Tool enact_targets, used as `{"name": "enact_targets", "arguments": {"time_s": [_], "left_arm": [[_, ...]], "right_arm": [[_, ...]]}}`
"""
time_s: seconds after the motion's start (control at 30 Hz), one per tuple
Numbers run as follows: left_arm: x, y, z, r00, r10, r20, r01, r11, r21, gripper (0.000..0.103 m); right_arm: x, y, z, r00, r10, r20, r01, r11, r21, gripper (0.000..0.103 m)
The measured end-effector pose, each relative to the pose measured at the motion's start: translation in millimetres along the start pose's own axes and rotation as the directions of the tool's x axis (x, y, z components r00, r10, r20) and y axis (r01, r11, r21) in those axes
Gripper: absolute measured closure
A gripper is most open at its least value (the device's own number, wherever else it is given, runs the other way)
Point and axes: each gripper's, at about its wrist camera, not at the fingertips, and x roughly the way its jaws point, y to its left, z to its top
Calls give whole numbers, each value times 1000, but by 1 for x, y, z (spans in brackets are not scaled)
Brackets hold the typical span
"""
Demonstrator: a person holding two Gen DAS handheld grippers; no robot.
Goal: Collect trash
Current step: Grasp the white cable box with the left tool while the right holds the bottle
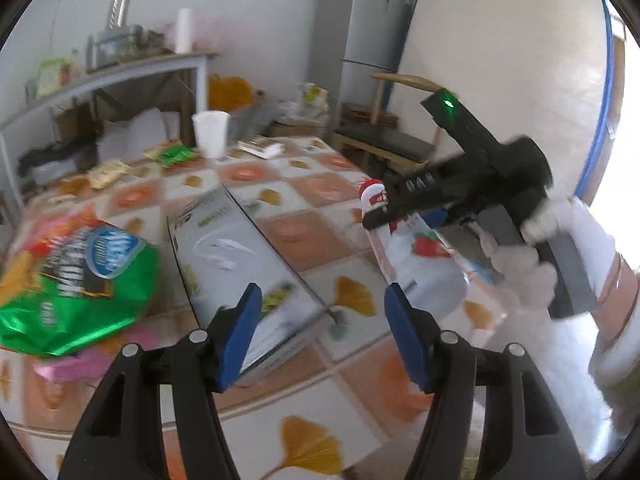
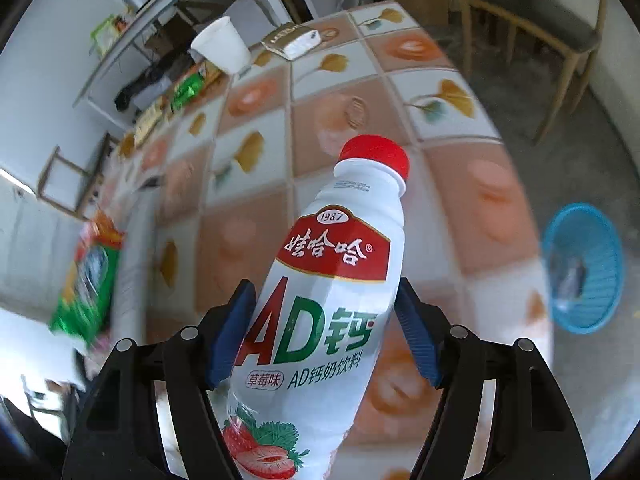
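— Two grippers show. What does the right gripper (image 2: 326,332) have?

— Its blue fingers (image 2: 234,334) are clamped on a white plastic bottle (image 2: 328,280) with a red cap, one pad on each side of the body. The bottle stands up away from the camera, leaning a little right, above the counter (image 2: 492,216).

— Any writing on it?

— Plenty. A red banner carries "1987" in a small oval and white Chinese brand characters, 娃哈哈. Below that, big "AD" in red and green with 钙, then "AD钙奶饮料" and a small box reading 草莓味. Strawberries are drawn near the base. Fine print runs under the cap, too small to read.

— And the left gripper (image 1: 322,326)?

— Its fingers (image 1: 240,336) stand apart with nothing pressed between them. They hang above the near end of a flat silvery box (image 1: 236,264) lying on the counter; its printing is blurred.

— What lies beside that?

— Left of the box, a green and red snack bag (image 1: 76,280) with a blue oval logo, lettering smeared. Right of it, a white-gloved hand (image 1: 560,248) carries the right gripper with the bottle.

— Farther out?

— A white paper cup (image 2: 222,46), a small packet (image 2: 292,40) beside it and green wrappers (image 2: 188,88) along the far edge. A blue basket (image 2: 584,268) sits on the floor off the counter's right side.
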Motion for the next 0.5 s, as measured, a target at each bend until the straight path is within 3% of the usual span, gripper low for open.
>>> {"name": "enact_targets", "arguments": {"time_s": [0.1,0.23,0.3,0.5], "left_arm": [[2,5,1,1000,19,-1,-19,999,-40,41],[12,19,5,990,133,-37,-136,984,-113,23],[21,26,9,982,176,-71,-185,971,-151,21],[52,41,21,970,169,-175,-208,950,-233,18]], "right_arm": [[-6,4,-16,999,-50,21,51,998,-47,37],[-4,8,-32,996,-76,38,79,994,-71,37],[-1,4,-37,998,-56,31,58,997,-57,37],[-2,-6,-42,999,8,43,-8,1000,3,38]]}}
